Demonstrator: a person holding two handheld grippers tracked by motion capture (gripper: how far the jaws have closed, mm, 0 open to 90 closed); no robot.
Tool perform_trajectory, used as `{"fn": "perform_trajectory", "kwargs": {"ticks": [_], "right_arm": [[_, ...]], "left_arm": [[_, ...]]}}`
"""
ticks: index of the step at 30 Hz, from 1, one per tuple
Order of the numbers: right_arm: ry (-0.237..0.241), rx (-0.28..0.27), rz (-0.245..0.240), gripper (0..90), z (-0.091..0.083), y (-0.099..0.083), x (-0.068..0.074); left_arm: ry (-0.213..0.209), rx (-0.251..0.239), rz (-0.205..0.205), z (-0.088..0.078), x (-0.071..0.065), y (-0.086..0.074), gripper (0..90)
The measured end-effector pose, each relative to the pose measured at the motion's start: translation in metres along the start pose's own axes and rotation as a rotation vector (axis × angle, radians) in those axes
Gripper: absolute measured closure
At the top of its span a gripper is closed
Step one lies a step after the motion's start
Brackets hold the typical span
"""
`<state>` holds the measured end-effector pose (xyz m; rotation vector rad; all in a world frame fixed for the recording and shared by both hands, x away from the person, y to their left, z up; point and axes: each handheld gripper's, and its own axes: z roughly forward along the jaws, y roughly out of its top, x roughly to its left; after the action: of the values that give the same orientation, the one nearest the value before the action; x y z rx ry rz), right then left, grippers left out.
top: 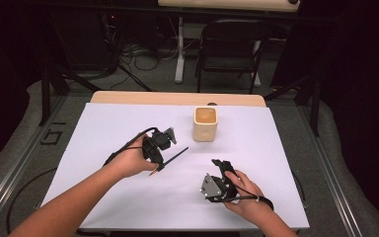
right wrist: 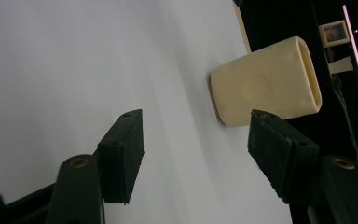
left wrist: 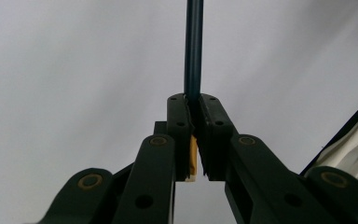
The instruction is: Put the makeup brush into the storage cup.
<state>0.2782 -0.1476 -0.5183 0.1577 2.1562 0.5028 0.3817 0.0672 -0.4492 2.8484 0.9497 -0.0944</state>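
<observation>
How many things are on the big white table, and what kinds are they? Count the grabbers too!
Pencil, dark, held in the left gripper: 1
Cup, cream, standing open: 1
Grippers, black, the left one plus the right gripper: 2
Total: 4

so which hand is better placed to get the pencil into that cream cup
Left. The left gripper is already shut on the dark pencil, as its own view shows, and sits close in front of the cream cup. The right gripper has open, empty jaws and lies nearer the person.
</observation>
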Motion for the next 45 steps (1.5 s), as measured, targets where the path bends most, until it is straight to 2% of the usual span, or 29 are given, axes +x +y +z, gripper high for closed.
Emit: {"fn": "perform_trajectory", "kwargs": {"ticks": [2, 6, 7, 8, 9, 10, 19, 22, 25, 26, 27, 28, 38, 41, 42, 43, 45], "right_arm": [[-0.009, -0.007, -0.003, 35.3, -0.001, 0.001, 0.001], [-0.005, -0.021, -0.040, 37.0, -0.002, 0.003, 0.002], [-0.005, -0.038, -0.041, 37.0, -0.001, 0.003, 0.003], [-0.007, -0.014, -0.044, 37.0, -0.003, 0.005, 0.003], [-0.018, -0.033, -0.051, 36.9, -0.003, 0.005, 0.003], [-0.009, -0.018, -0.054, 36.9, -0.003, 0.005, 0.003], [0.003, -0.005, -0.080, 40.5, -0.001, 0.007, 0.004], [-0.002, -0.026, -0.074, 40.3, 0.000, 0.006, 0.005], [-0.010, -0.011, -0.082, 38.2, -0.001, 0.007, 0.006], [-0.013, -0.045, -0.084, 37.9, 0.001, 0.006, 0.006], [-0.020, -0.020, -0.097, 37.8, -0.001, 0.007, 0.006], [-0.017, -0.018, -0.105, 37.7, -0.001, 0.008, 0.006], [-0.015, -0.022, -0.141, 40.3, 0.000, 0.011, 0.010], [-0.012, -0.035, -0.151, 41.9, -0.001, 0.011, 0.012], [-0.019, -0.066, -0.151, 42.2, 0.001, 0.011, 0.013], [-0.004, -0.013, -0.166, 42.4, -0.002, 0.013, 0.012], [-0.013, -0.048, -0.177, 43.0, -0.001, 0.013, 0.012]], "left_arm": [[-0.003, -0.001, 0.001, 0.001, -0.003, 0.002, 84.0], [-0.003, 0.004, 0.014, 0.003, -0.006, 0.005, 84.0], [-0.004, 0.008, 0.019, 0.003, -0.007, 0.006, 84.0], [-0.004, 0.014, 0.027, 0.003, -0.007, 0.006, 84.0], [-0.005, 0.016, 0.030, 0.004, -0.008, 0.007, 84.0], [-0.006, 0.015, 0.030, 0.004, -0.009, 0.007, 84.0], [-0.009, 0.018, 0.049, 0.007, -0.015, 0.012, 84.0], [-0.013, 0.025, 0.061, 0.008, -0.017, 0.013, 84.0], [-0.015, 0.026, 0.063, 0.009, -0.019, 0.014, 84.0], [-0.015, 0.025, 0.064, 0.010, -0.020, 0.015, 83.9], [-0.013, 0.022, 0.065, 0.010, -0.021, 0.015, 84.0], [-0.016, 0.027, 0.070, 0.010, -0.021, 0.015, 84.0], [-0.021, 0.031, 0.082, 0.014, -0.028, 0.018, 83.9], [-0.021, 0.034, 0.088, 0.015, -0.030, 0.019, 84.0], [-0.023, 0.042, 0.096, 0.015, -0.030, 0.020, 84.0], [-0.022, 0.040, 0.093, 0.015, -0.031, 0.020, 84.0], [-0.020, 0.039, 0.096, 0.015, -0.032, 0.020, 84.0]]}}
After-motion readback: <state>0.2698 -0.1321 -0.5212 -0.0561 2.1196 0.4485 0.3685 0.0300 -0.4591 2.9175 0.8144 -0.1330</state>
